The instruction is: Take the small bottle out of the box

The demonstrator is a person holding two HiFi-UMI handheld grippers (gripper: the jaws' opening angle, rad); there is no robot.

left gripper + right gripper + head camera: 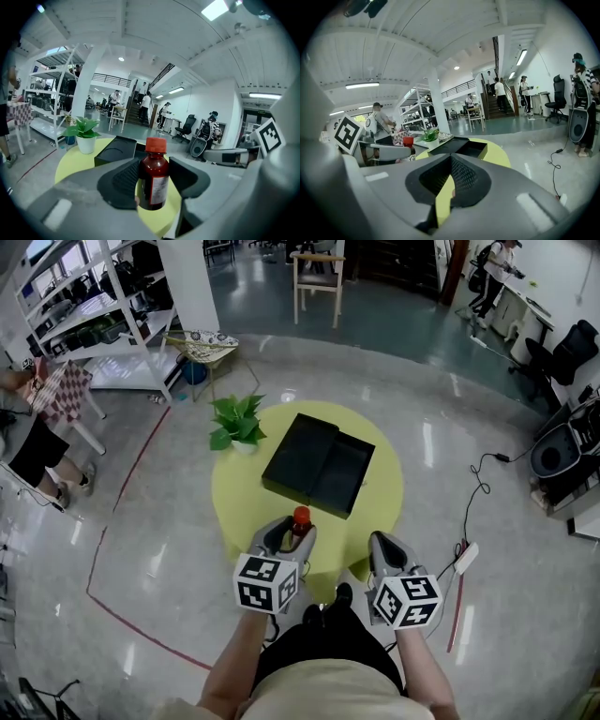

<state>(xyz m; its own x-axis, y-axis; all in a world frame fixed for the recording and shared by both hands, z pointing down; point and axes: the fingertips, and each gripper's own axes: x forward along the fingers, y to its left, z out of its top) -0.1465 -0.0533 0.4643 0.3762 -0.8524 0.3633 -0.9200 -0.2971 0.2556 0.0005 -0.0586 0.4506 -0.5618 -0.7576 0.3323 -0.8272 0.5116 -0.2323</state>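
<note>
Small dark-red glass bottle with an orange-red screw cap and a pale label stood upright between the fingers of my left gripper. Their ribbed black pads pressed on its body from either side, with the neck and cap rising clear above them. In the head view it was at the 6 o'clock edge of the round yellow-green table, outside the black rectangular box and well apart from it. I could not tell whether its base touched the tabletop or hung just above it.

The box lay open near the middle of the table, at 12 o'clock from the bottle. Its two shallow black halves sat side by side. A leafy green plant in a white pot stood at about 10 o'clock from the box, near the table's far-left rim.

My right gripper was at 3 o'clock from the left one, at the table's near edge. Its fingers were drawn together, pads meeting at the tips with only a thin wedge of yellow table showing between them, and they held nothing.
</note>
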